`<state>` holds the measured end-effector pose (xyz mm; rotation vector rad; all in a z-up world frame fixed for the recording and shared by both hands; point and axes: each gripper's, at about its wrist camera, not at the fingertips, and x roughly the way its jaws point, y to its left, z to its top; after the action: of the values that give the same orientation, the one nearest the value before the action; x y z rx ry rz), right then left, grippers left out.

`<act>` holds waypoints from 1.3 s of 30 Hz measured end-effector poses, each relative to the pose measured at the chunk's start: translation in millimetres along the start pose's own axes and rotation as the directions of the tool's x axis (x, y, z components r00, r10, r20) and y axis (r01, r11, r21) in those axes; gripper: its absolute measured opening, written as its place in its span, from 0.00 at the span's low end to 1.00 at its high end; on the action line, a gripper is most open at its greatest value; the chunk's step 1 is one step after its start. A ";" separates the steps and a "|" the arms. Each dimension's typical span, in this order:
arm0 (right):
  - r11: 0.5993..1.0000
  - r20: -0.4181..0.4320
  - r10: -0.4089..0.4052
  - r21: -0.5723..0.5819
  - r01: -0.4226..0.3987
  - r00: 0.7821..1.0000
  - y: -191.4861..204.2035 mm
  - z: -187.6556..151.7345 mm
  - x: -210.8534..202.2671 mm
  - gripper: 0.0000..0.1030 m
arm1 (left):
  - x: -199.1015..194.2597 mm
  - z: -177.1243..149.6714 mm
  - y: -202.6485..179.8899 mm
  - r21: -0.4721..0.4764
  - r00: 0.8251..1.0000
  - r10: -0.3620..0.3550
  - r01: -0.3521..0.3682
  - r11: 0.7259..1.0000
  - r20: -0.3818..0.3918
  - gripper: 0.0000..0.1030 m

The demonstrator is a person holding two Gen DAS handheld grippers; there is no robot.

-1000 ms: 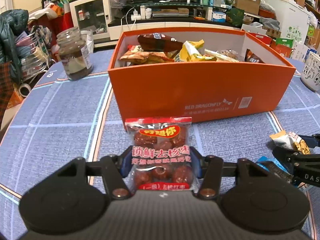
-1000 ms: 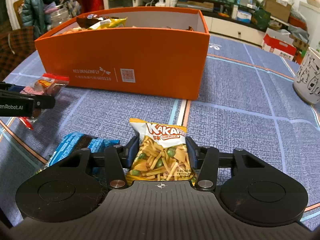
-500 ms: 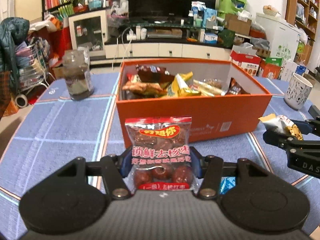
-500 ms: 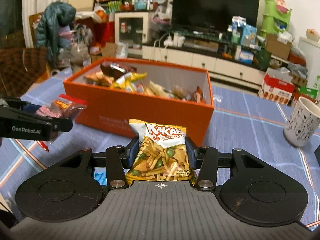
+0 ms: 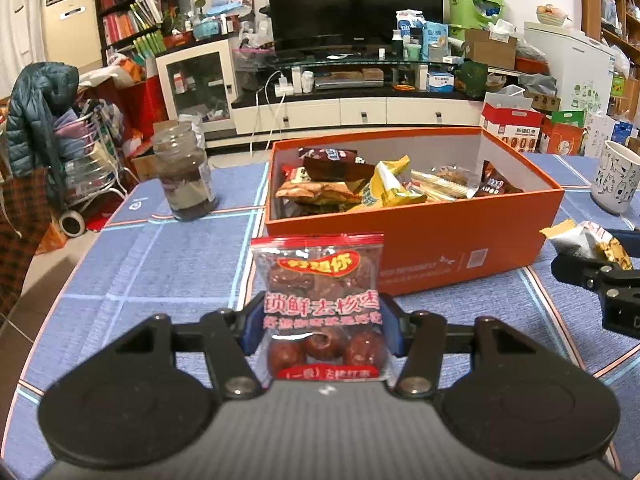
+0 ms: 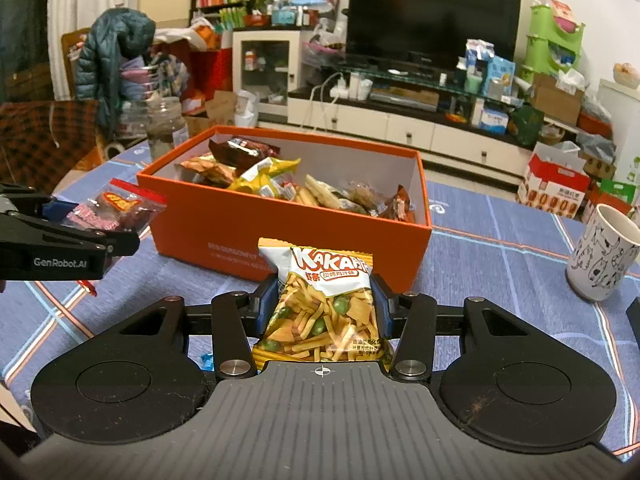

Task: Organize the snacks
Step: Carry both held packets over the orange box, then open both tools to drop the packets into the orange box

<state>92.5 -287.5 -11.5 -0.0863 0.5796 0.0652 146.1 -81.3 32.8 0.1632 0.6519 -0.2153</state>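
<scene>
Living-room clutter, a dark TV and a white cabinet fill the background; nearer is the blue checked worktop (image 5: 168, 256) carrying the orange box (image 5: 440, 256), a glass jar (image 5: 186, 176) to its left and a patterned mug (image 6: 604, 256) to its right.

Change over the last second: both views now look down into the box, where a second ago they faced its front wall. Both tongs have risen from the worktop with their loads.

Left tongs (image 5: 322, 320): pinching the red date packet (image 5: 322, 304), upright between the blue pads, clear of the worktop, in front of the box's near wall.

Right tongs (image 6: 322, 308): pinching the KAKA snack bag (image 6: 324, 308), also upright and lifted, in front of the near wall toward the box's right end.

Box already holds a heap of assorted packets, mostly left and centre; the right part shows some bare floor.

A blue wrapper (image 6: 207, 360) peeks out on the worktop under the right tongs.

Judgement: pickup is done for both items and transport is under way. Remaining: carry each over the near rim and release inside. Risk: thin packets may catch on the rim if carried too low.
</scene>
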 end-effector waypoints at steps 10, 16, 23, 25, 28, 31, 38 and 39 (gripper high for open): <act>0.999 0.038 -0.006 0.034 0.005 0.999 1.7 17.2 -11.7 0.33 | -21.1 10.6 13.3 -0.056 0.998 -0.043 0.046 0.997 0.054 0.53; 0.998 0.076 0.006 0.065 -0.011 0.997 1.7 30.8 -10.3 0.33 | -33.2 18.2 22.2 -0.070 0.995 -0.037 0.044 0.997 0.092 0.53; 0.997 0.094 0.015 0.072 -0.022 0.995 0.4 41.3 -8.7 0.33 | -27.3 25.6 24.6 -0.084 0.996 -0.048 0.054 0.995 0.080 0.53; 0.997 0.106 0.016 0.074 -0.024 0.994 -2.2 47.2 -9.6 0.33 | -24.3 32.0 26.5 -0.100 0.995 -0.074 0.081 0.992 0.072 0.53; 0.996 0.128 0.012 0.083 -0.023 0.992 -7.0 68.9 1.6 0.33 | -7.3 58.6 20.7 -0.080 0.993 -0.089 0.096 0.992 0.077 0.53; 0.996 0.136 -0.008 0.089 -0.004 0.991 -12.9 101.6 32.4 0.34 | 38.2 93.6 14.1 -0.084 0.997 -0.062 0.066 0.994 0.047 0.54; 0.994 0.054 -0.005 0.108 -0.001 0.999 -27.1 131.5 58.1 0.56 | 56.8 100.3 37.0 -0.140 0.997 -0.059 0.064 0.988 0.040 0.78; 0.995 0.068 0.016 0.101 -0.023 0.998 -24.1 122.1 41.5 0.63 | 40.1 88.4 43.6 -0.149 0.996 -0.062 0.072 0.986 0.070 0.78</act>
<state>195.6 -297.7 68.9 0.0208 0.5160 0.0573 239.5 -64.4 81.0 -0.0113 0.6065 -0.2337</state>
